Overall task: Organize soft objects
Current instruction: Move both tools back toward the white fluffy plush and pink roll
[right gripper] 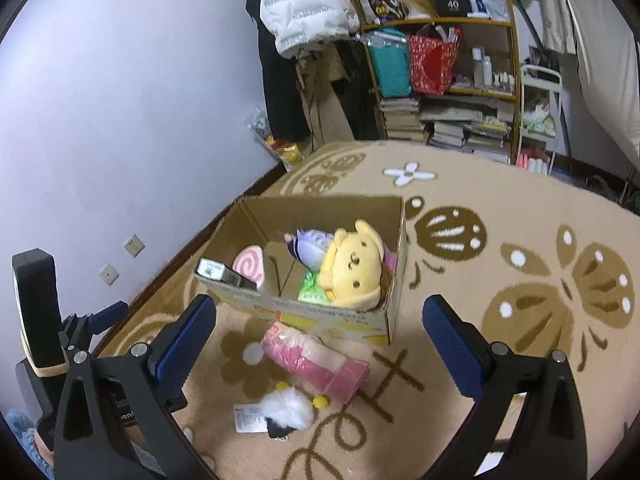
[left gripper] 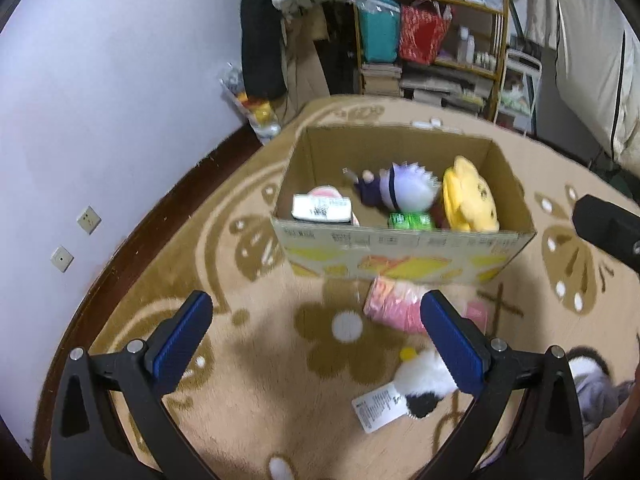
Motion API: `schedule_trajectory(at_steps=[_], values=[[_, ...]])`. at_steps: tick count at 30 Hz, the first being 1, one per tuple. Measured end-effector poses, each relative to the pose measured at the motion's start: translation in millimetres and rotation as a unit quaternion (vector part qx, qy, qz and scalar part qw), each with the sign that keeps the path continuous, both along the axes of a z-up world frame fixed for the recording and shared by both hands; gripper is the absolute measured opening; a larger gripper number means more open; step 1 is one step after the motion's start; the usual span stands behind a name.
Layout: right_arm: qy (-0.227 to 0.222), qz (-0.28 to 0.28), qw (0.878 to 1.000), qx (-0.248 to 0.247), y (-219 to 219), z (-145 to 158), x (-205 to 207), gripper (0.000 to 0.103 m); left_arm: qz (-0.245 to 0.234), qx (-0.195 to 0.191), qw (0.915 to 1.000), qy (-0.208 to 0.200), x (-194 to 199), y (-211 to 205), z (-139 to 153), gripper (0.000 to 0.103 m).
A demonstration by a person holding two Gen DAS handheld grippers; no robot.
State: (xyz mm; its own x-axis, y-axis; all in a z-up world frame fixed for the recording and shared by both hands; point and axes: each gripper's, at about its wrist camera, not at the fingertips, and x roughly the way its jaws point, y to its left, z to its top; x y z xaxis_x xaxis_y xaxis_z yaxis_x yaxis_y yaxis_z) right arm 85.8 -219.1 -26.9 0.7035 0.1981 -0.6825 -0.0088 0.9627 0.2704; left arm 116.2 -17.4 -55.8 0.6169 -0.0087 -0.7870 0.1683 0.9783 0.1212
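An open cardboard box (left gripper: 404, 244) (right gripper: 320, 316) stands on the carpet. It holds a yellow dog plush (left gripper: 470, 196) (right gripper: 352, 272), a purple-haired doll (left gripper: 400, 188) (right gripper: 310, 246), a pink swirl plush (right gripper: 250, 266), a green pack (left gripper: 412, 221) (right gripper: 312, 290) and a white-labelled item (left gripper: 322, 208). In front of the box lie a pink soft package (left gripper: 396, 308) (right gripper: 316, 360) and a small white-and-black plush with a tag (left gripper: 420, 384) (right gripper: 286, 408). My left gripper (left gripper: 316, 320) is open and empty above the carpet. My right gripper (right gripper: 320, 320) is open and empty near the pink package.
A beige carpet (right gripper: 500, 208) with brown butterfly patterns covers the floor. A lavender wall (left gripper: 100, 100) stands at left. A cluttered wooden shelf (right gripper: 460, 92) with books and bags stands behind. The left gripper (right gripper: 80, 340) shows at the left edge of the right wrist view.
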Motion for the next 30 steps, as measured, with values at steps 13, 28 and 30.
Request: schedule_trajectory(at_steps=[13, 28, 30], values=[[0.068, -0.017, 0.997, 0.04, -16.4, -62.0, 21.3, 0.103, -0.035, 0.012, 0.9974, 0.062, 5.5, -17.7, -38.2, 0.103], [0.135, 0.004, 0.989, 0.065, -9.6, -110.8, 40.6, 0.103, -0.052, -0.016, 0.9854, 0.161, 24.4, -31.8, -88.3, 0.103], [0.141, 0.007, 0.988, 0.066, -8.4, -114.0, 42.3, 0.103, -0.055, -0.017, 0.9832, 0.173, 25.6, -34.5, -95.2, 0.103]])
